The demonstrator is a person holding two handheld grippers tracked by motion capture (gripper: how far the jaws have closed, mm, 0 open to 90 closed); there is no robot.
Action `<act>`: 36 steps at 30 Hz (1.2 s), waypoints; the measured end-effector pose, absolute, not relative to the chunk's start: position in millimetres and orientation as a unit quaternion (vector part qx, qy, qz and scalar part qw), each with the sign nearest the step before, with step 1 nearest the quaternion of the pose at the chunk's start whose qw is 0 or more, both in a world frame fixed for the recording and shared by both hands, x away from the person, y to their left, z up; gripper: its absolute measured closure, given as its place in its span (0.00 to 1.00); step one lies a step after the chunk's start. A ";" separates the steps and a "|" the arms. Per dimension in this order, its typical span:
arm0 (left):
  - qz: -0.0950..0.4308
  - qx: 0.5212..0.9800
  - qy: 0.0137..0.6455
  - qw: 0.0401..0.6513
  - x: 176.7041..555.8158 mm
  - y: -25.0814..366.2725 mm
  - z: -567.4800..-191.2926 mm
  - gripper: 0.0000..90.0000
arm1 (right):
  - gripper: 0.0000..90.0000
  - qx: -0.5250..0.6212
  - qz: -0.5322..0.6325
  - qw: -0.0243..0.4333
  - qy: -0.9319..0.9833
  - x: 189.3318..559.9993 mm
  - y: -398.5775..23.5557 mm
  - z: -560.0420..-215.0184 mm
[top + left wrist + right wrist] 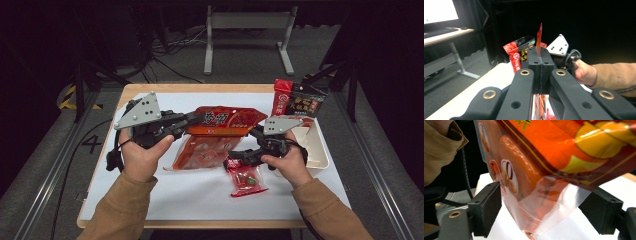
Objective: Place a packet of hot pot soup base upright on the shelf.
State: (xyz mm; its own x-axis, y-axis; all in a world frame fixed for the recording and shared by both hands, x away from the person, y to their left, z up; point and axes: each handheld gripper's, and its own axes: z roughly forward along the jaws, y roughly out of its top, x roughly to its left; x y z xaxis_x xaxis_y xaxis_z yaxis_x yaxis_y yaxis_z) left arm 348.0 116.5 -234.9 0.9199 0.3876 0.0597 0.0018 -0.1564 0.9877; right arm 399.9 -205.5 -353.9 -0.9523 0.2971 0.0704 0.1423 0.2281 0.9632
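Sausage bag [220,135] clamped in left gripper [200,118]

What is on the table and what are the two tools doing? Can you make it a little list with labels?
left tool: shut on the top edge of the big orange snack bag, holding it up
right tool: open, its pads on either side of the bag's lower corner, not pressing
small red packet: lying flat on the white sheet, near the right hand
red and black packets: standing at the far right, behind the white tray
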 end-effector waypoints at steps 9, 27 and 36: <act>0.157 0.740 0.146 0.638 350.5 117.2 -234.6 1.00 | 0.25 0.130 0.613 0.079 0.775 397.3 -208.1 -353.8; 0.143 0.737 0.127 0.648 350.3 109.5 -232.9 1.00 | 0.25 0.075 0.598 0.122 0.788 396.7 -189.9 -355.2; 0.139 0.737 0.133 0.648 353.3 110.9 -237.1 1.00 | 0.47 0.070 0.595 0.098 0.795 396.2 -179.4 -352.6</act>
State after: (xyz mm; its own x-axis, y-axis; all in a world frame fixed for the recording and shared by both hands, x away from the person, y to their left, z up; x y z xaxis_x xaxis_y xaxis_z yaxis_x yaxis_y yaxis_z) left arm 353.3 110.9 -237.1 0.9264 0.3753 0.0322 0.0160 -0.1247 0.9921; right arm 396.2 -179.4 -352.6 -0.9709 0.2282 -0.0732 -0.0058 0.2829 0.9591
